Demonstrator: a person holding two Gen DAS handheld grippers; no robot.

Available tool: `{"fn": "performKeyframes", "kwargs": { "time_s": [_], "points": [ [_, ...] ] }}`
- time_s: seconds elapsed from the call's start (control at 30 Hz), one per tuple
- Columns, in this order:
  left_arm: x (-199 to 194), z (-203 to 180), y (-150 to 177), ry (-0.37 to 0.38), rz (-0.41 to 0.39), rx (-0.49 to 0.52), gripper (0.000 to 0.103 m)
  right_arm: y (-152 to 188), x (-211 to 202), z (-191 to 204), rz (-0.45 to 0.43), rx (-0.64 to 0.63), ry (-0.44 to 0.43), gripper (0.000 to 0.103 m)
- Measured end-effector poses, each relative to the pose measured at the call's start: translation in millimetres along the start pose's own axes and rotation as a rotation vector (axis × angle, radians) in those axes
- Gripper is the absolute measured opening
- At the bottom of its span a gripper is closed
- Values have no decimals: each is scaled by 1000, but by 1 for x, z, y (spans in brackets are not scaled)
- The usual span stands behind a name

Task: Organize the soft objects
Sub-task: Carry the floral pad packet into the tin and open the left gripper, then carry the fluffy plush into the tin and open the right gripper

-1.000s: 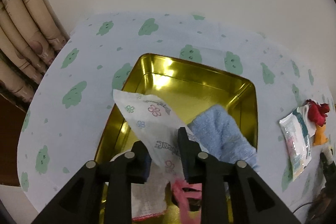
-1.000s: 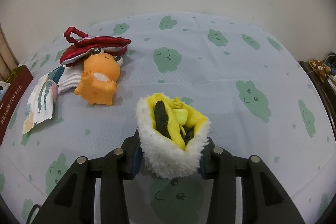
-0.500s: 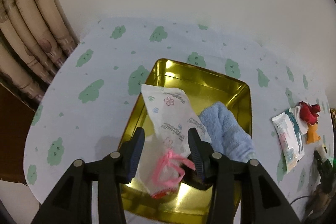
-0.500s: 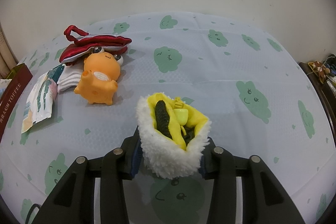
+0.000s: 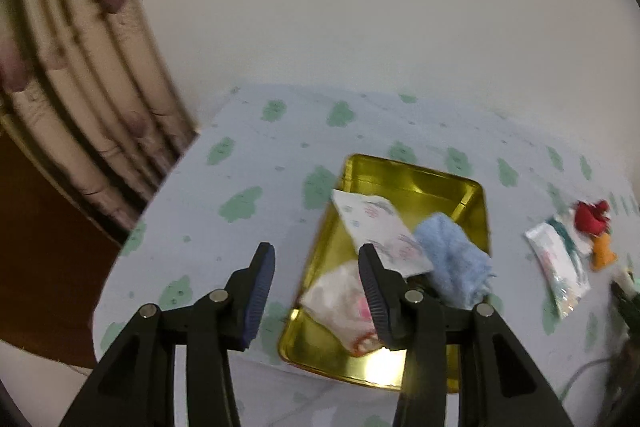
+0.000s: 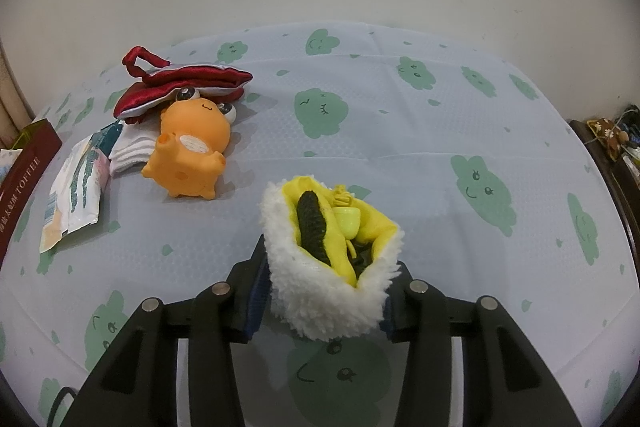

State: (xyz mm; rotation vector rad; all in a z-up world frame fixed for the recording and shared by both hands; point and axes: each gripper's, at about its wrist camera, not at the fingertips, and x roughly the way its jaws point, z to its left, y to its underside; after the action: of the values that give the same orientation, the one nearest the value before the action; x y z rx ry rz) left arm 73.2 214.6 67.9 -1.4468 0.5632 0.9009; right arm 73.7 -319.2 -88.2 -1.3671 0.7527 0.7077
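Observation:
A gold tin tray sits on the cloud-print tablecloth. Inside it lie a white floral tissue pack, a blue towel and a white cloth with pink trim. My left gripper hovers above the tray's near left side, its jaws opening with nothing between them. My right gripper is shut on a white fluffy pouch with yellow lining, held just above the table. An orange toy, a red satin pouch, folded white cloths and a tissue packet lie to the left of it.
A dark red toffee box stands at the left edge of the right wrist view. A curtain hangs beyond the table's left edge. The wall runs behind the table, and clutter lies past its right edge.
My left gripper opened and let go of the floral tissue pack, which now lies in the tray. It then rose and drew back. The right gripper and pouch kept still.

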Motion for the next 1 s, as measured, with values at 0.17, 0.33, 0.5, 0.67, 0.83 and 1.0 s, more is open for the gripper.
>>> {"fn": "performKeyframes", "kwargs": {
  "time_s": [0.17,0.33,0.5,0.67,0.83,1.0],
  "points": [
    [14,2,25,48,7,-78,46,-2,1,2,11,8,-33,64],
    [22,6,51,49,2,-82,46,-3,3,13,40,-14,3,69],
    [20,23,66,37,-30,-96,46,-2,-3,-2,42,94,-18,66],
    [23,41,74,54,-35,-148,46,3,-8,-13,36,148,-6,38],
    [23,47,76,44,-48,-165,46,6,-13,-8,29,154,29,32],
    [27,46,78,15,-39,-161,46,-7,-29,18,-21,116,42,31]
  ]
}}
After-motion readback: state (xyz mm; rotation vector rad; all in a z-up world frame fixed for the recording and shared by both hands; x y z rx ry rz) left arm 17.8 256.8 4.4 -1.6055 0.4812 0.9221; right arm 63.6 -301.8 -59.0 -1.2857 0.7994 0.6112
